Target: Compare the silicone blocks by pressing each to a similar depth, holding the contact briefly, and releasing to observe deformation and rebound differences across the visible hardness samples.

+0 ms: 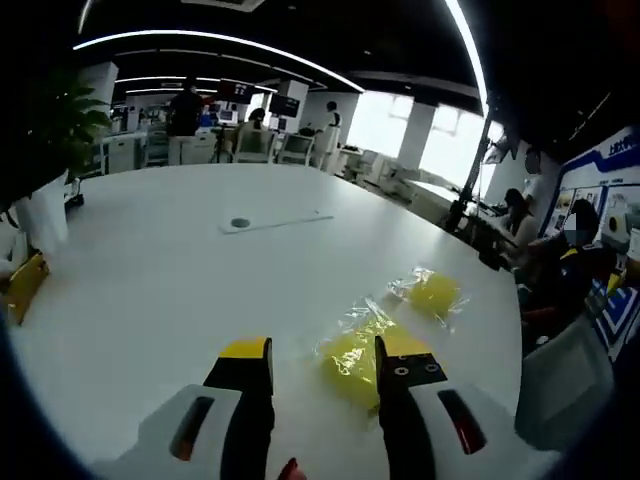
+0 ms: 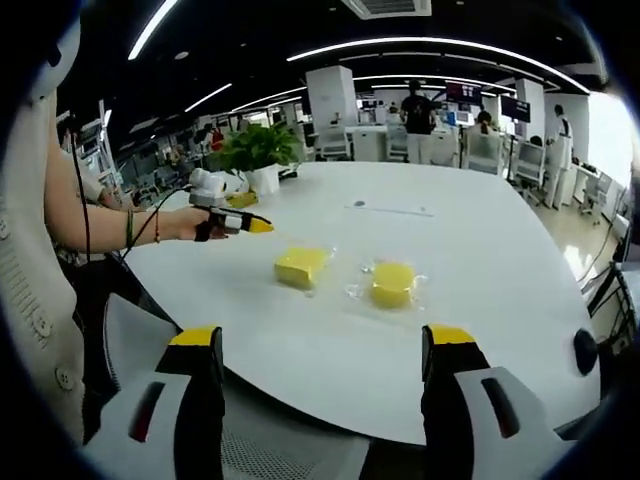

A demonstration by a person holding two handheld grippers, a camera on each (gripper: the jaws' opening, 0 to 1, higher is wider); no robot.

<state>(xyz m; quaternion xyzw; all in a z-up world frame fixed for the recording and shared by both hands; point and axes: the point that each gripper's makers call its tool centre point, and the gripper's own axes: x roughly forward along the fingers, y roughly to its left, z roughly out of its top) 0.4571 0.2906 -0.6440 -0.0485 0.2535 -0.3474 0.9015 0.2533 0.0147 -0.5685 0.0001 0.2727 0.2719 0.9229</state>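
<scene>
Two yellow silicone blocks in clear wrap lie on the white table (image 1: 150, 270). In the left gripper view, the nearer block (image 1: 350, 358) sits just beyond my open left gripper (image 1: 325, 350), close to its right jaw. The farther block (image 1: 432, 292) lies up and to the right. In the right gripper view, a squarish block (image 2: 301, 266) and a rounder one (image 2: 392, 283) rest side by side past my open right gripper (image 2: 323, 340), which holds nothing and hangs near the table's edge (image 2: 330, 410). A hand holds the left gripper (image 2: 238, 224) just left of the squarish block.
A flat grey strip (image 1: 275, 222) lies farther along the table. A potted plant (image 2: 258, 148) stands at one edge, and a yellow chair (image 1: 25, 285) at another. Grey chairs (image 1: 560, 385) and seated people crowd the right side. Desks and standing people fill the far office.
</scene>
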